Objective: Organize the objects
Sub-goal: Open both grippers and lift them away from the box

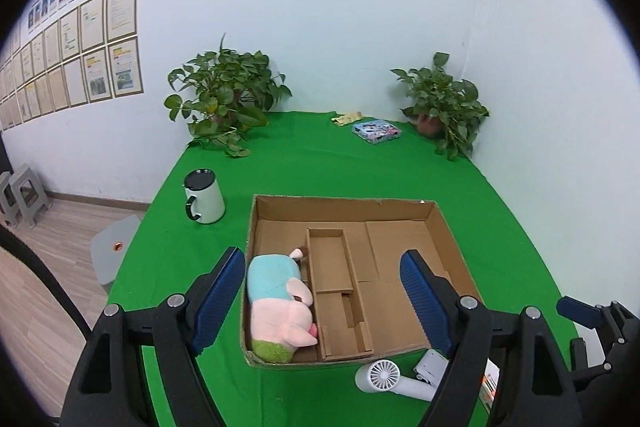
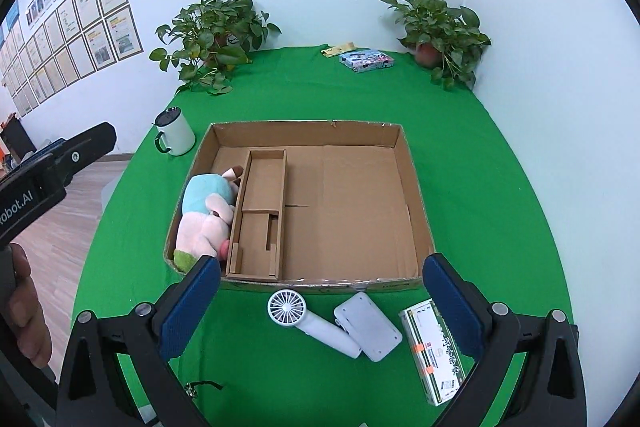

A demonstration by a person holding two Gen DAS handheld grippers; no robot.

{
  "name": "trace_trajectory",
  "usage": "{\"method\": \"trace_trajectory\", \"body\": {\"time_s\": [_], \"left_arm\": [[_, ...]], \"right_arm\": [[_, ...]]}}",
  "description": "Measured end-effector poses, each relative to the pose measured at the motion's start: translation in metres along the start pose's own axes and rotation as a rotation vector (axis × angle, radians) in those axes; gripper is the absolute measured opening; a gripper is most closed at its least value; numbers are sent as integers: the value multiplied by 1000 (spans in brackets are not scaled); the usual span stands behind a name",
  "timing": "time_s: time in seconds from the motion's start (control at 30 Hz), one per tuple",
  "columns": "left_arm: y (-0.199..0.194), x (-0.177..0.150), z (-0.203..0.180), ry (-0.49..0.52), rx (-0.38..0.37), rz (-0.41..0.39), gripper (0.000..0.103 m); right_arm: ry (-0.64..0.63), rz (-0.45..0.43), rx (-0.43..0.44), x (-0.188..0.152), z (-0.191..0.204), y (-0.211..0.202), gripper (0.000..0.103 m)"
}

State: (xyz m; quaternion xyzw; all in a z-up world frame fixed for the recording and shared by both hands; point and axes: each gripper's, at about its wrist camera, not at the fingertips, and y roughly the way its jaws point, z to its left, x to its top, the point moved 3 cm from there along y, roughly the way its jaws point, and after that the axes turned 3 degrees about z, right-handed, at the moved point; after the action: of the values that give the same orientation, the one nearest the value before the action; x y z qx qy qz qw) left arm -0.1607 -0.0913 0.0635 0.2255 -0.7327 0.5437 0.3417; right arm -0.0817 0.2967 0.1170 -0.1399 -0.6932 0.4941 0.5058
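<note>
A shallow cardboard box [image 2: 416, 195] [image 1: 452, 239] with a cardboard divider insert [image 2: 260, 211] sits mid-table. A plush toy [image 2: 204, 215] [image 1: 280, 303] lies in its left compartment. In front of the box lie a white hand fan [image 2: 308, 323] [image 1: 392, 379], a white flat device [image 2: 368, 327] and a green-and-white carton [image 2: 434, 355]. My left gripper [image 1: 324, 291] is open and empty above the box's near left part. My right gripper [image 2: 320, 303] is open and empty above the fan and the device.
A white mug with a dark lid [image 2: 174, 133] [image 1: 204, 197] stands left of the box. A colourful flat box [image 2: 366, 61] and a yellow item [image 2: 340, 49] lie at the far edge between two potted plants [image 2: 212, 39] [image 2: 440, 31]. Grey stools [image 1: 20, 191] stand on the floor.
</note>
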Motion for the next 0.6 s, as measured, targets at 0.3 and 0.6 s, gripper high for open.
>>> {"method": "trace_trajectory", "body": {"time_s": [0.3, 0.6], "left_arm": [[9, -14, -8, -18, -82, 58, 58], [22, -26, -14, -37, -97, 117, 68]], "right_arm": [[5, 6, 16, -10, -8, 3, 102], [-3, 0, 63, -15, -15, 9, 102]]}}
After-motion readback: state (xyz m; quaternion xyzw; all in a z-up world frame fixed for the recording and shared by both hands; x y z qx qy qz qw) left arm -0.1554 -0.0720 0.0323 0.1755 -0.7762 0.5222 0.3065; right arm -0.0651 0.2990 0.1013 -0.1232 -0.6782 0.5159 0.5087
